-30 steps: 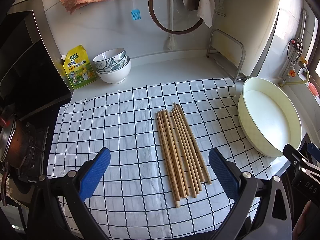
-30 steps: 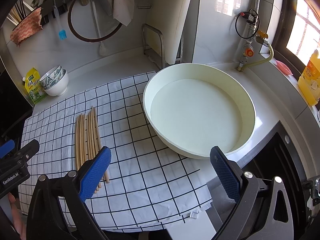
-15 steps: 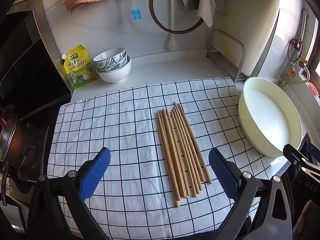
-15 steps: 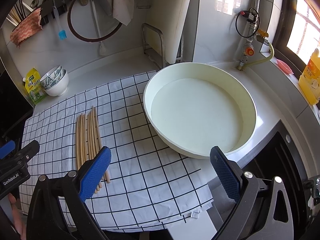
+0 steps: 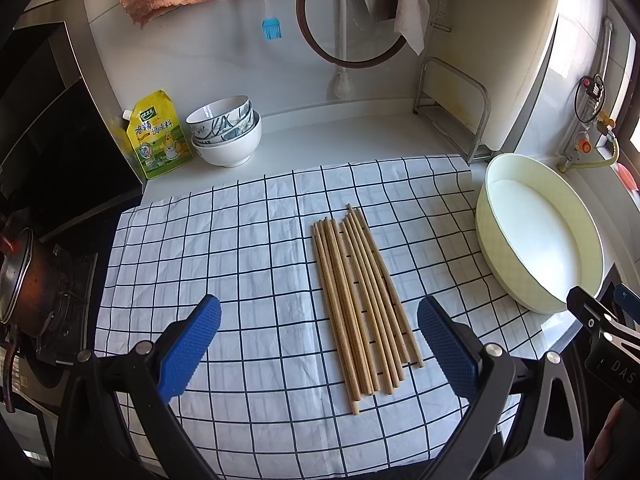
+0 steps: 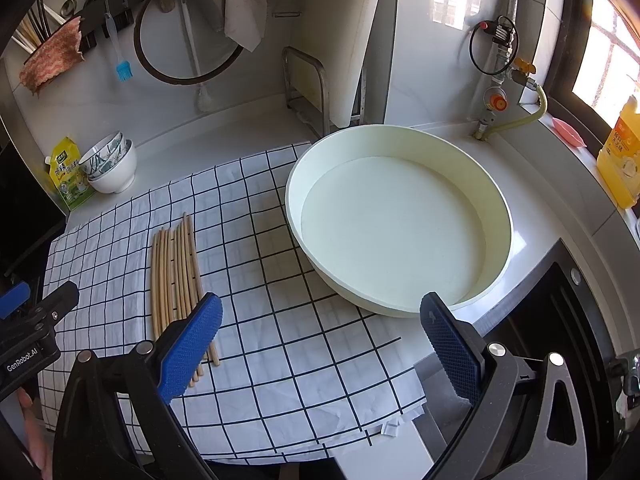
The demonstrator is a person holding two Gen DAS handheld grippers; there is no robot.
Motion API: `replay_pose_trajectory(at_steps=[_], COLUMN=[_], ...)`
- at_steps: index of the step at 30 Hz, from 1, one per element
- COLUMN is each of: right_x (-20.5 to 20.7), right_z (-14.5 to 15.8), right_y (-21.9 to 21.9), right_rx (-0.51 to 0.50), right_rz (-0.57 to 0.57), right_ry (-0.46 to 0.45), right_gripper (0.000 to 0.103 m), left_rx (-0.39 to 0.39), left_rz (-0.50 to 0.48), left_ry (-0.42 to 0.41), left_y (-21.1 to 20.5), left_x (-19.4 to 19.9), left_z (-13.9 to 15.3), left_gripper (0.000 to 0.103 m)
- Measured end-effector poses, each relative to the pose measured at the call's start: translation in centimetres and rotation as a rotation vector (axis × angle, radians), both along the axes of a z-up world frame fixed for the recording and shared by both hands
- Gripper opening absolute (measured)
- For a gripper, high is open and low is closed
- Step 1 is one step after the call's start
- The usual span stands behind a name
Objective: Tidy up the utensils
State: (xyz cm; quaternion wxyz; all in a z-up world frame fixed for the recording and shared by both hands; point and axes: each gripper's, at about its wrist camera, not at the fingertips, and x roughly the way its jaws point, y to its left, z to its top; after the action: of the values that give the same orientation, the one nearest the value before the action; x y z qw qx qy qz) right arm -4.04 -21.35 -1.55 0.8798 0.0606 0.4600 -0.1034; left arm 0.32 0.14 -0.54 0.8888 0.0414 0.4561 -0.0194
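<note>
Several wooden chopsticks (image 5: 362,300) lie side by side on a white cloth with a dark grid (image 5: 240,248). My left gripper (image 5: 318,342) hovers over the cloth's near part, open and holding nothing, with the chopsticks' near ends between its blue pads. In the right wrist view the same chopsticks (image 6: 176,276) lie at the left, partly behind the left blue pad. My right gripper (image 6: 320,344) is open and holding nothing, over the cloth just in front of a cream round basin (image 6: 500,216).
The basin (image 5: 496,248) stands right of the cloth. Stacked bowls (image 5: 226,132) and a yellow pouch (image 5: 158,136) sit at the back left. A pot (image 5: 24,280) sits on the stove at left. A metal rack (image 5: 452,112) holds a white board against the back wall.
</note>
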Motion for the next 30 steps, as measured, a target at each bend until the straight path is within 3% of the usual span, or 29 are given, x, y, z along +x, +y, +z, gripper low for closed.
replay_pose_trajectory(at_steps=[30], right_x=[0.03], right_z=[-0.01], right_y=[-0.01], right_rx=[-0.001], right_rz=[0.0], right_ry=[-0.001], right_gripper=[0.095], left_rx=[0.0], left_rz=[-0.001], left_ry=[0.002], left_y=[0.14], left_x=[-0.15], left_z=[-0.03], left_gripper=[0.097])
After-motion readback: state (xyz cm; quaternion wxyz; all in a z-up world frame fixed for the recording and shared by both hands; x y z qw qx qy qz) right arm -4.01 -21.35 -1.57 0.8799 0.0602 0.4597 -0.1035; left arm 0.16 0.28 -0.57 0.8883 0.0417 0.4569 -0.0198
